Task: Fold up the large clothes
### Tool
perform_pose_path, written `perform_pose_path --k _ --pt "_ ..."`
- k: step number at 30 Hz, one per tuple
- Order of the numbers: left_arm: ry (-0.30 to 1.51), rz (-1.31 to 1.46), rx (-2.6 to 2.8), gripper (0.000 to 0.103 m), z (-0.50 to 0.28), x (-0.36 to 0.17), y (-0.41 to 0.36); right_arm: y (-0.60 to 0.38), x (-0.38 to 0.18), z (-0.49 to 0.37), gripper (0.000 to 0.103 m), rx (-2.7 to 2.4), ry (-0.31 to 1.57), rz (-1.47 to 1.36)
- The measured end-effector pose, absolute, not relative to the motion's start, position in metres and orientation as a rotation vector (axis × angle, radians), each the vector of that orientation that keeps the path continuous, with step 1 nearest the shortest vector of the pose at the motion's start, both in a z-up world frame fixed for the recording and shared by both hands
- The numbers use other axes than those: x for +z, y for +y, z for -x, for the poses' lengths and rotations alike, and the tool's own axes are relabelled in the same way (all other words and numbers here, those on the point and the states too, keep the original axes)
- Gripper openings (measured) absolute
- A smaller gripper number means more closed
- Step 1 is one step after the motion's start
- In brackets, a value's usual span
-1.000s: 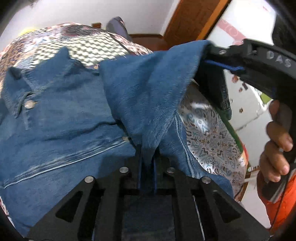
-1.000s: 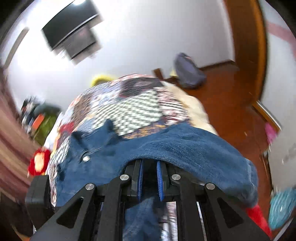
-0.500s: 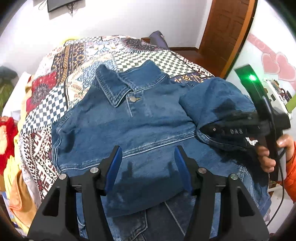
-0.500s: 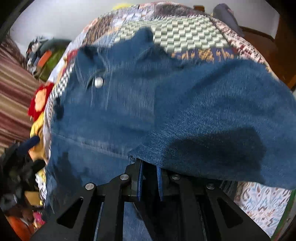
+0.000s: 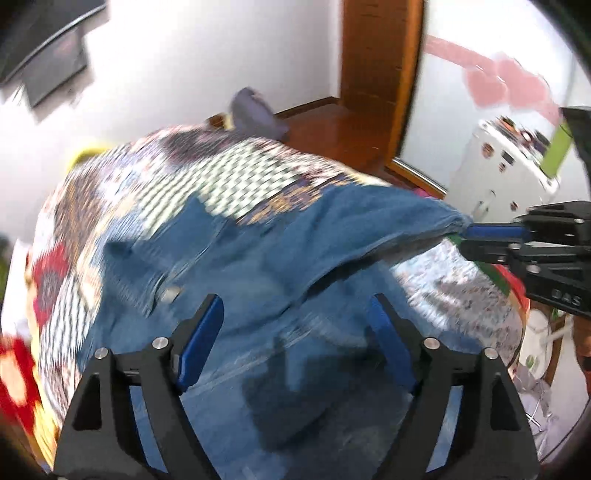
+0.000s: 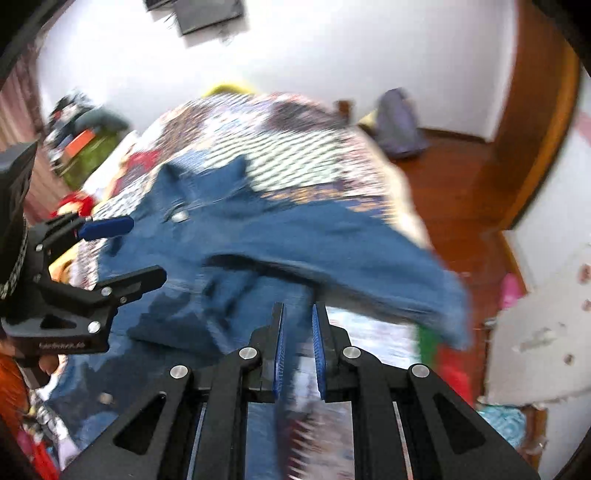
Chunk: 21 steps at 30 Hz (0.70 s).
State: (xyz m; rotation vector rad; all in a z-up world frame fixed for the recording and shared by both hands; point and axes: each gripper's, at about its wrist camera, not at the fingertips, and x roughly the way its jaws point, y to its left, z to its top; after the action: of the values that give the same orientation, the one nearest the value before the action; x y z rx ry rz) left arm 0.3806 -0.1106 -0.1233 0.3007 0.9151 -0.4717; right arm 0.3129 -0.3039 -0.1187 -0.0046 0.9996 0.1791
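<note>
The left gripper [image 5: 291, 332] hangs over the bed with its jaws wide apart. They have just been opening, and nothing is between them. Right under it lies the blue denim jacket [image 5: 229, 288], spread on the patchwork bedspread [image 5: 229, 173]. Its collar and a shiny round button [image 6: 180, 216] point toward the far end of the bed.

The right gripper [image 5: 476, 236] is off to the right side of the bed. Its jaws are closed on the end of the jacket sleeve [image 5: 388, 221]. The sleeve is pulled up off the bed and stretches out sideways, so it hides part of the bedspread below it. In the right wrist view the pictures are blurry, and the cloth between the blue pads is hard to see.

Past the jacket the bedspread has a black and white checked patch. Behind the bed a purple-grey bag [image 6: 397, 122] sits on the brown wooden floor [image 6: 454, 177], near a wooden door frame [image 5: 380, 62]. A dark screen [image 6: 207, 13] hangs on the white wall. A pile of colourful things [image 6: 83, 144] is by the left side of the bed.
</note>
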Motion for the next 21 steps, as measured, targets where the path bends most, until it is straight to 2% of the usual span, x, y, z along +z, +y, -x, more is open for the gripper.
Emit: perform_pose_path --k 4,14,15,16,17,18,20,21 --pt "0.931 -0.420 -0.527 0.087 -0.397 -0.138 -0.172 -0.357 -0.115 -0.294 0.010 0.075 0.994 -0.055" --pt "0.999 -0.700 -0.588 0.085 -0.413 -0.213 -0.277 -0.431 -0.150 -0.273 0.010 -0.021 1.074 -0.273" --pt "0.989 -0.725 -0.572 0.083 -0.414 -0.219 -0.283 -0.433 -0.152 -0.272 0.010 -0.024 1.076 -0.281" --pt "0.989 -0.731 -0.557 0.074 -0.415 -0.222 -0.285 -0.435 -0.154 -0.270 0.010 -0.024 1.079 -0.290" --pt "0.994 -0.724 -0.544 0.062 -0.419 -0.224 -0.286 -0.436 -0.156 -0.269 0.010 -0.022 1.083 -0.297" --pt "1.004 -0.694 -0.527 0.055 -0.424 -0.223 -0.285 -0.436 -0.158 -0.268 0.010 -0.021 1.086 -0.300" --pt "1.017 -0.620 -0.515 0.030 -0.431 -0.216 -0.278 -0.435 -0.162 -0.268 0.010 -0.018 1.097 -0.304" --pt "1.018 -0.575 -0.513 0.028 -0.435 -0.209 -0.273 -0.434 -0.165 -0.269 0.010 -0.014 1.105 -0.303"
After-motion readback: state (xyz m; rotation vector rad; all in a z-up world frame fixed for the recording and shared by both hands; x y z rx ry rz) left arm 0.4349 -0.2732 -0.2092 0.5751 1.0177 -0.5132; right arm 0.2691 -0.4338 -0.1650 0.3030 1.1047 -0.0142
